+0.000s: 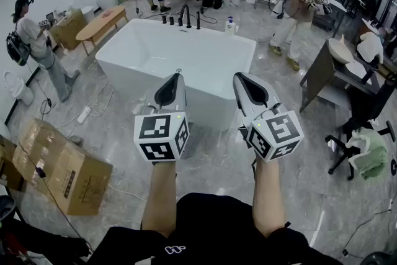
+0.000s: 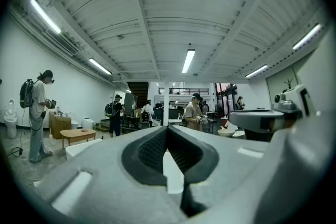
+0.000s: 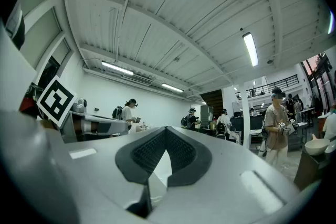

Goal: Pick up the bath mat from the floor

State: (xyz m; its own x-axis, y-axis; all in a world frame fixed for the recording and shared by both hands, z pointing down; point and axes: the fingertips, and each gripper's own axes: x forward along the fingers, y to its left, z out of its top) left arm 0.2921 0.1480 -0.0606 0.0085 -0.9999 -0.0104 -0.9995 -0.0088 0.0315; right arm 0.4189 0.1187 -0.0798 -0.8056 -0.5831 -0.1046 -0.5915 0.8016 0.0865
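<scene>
Above the grey marble floor (image 1: pixel 211 161), in front of a white bathtub (image 1: pixel 158 49), the left gripper (image 1: pixel 178 76) and the right gripper (image 1: pixel 239 76) are held side by side, well clear of the floor. Both are roughly level and point toward the tub. Each gripper view shows its jaws closed together, the dark ribbed pads meeting at the tip with nothing held between them. Black faucets (image 1: pixel 185 15) stand on the tub's far rim. Cardboard boxes (image 1: pixel 59 167) lie on the floor to the left. A person with a backpack (image 1: pixel 37 40) stands beyond them. The bath mat cannot be made out in any view.
</scene>
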